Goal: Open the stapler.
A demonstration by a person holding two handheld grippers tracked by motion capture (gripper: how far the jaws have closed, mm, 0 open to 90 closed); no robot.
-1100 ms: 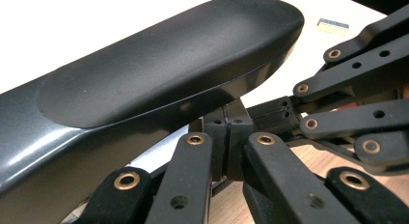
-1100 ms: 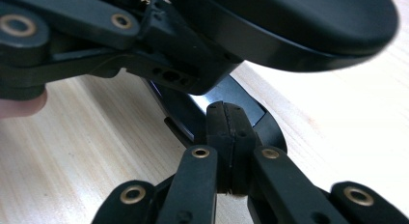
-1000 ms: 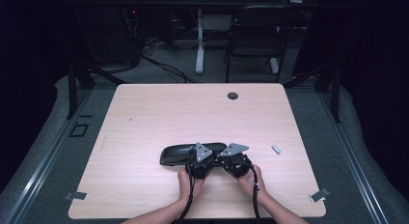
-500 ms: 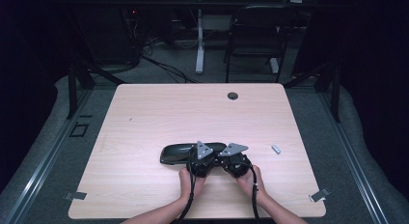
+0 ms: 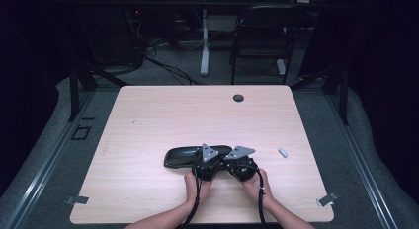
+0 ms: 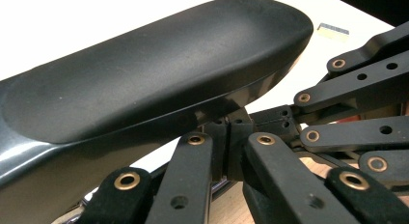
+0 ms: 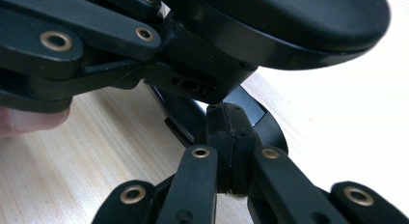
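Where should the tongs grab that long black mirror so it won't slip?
Probably across its short width, near the right end of the black rear-view mirror, coming from the near edge of the table. It lies flat and runs left to right, too long to span endwise. Its back is smooth and domed, so the thin rim looks the safer place to pinch.

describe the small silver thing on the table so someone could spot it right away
On the light wooden table, look toward the right side, just past the right gripper and the long black glossy case. The small silver piece lies alone there, tiny, pale and metallic, unlike the dark round grommet at the far edge.
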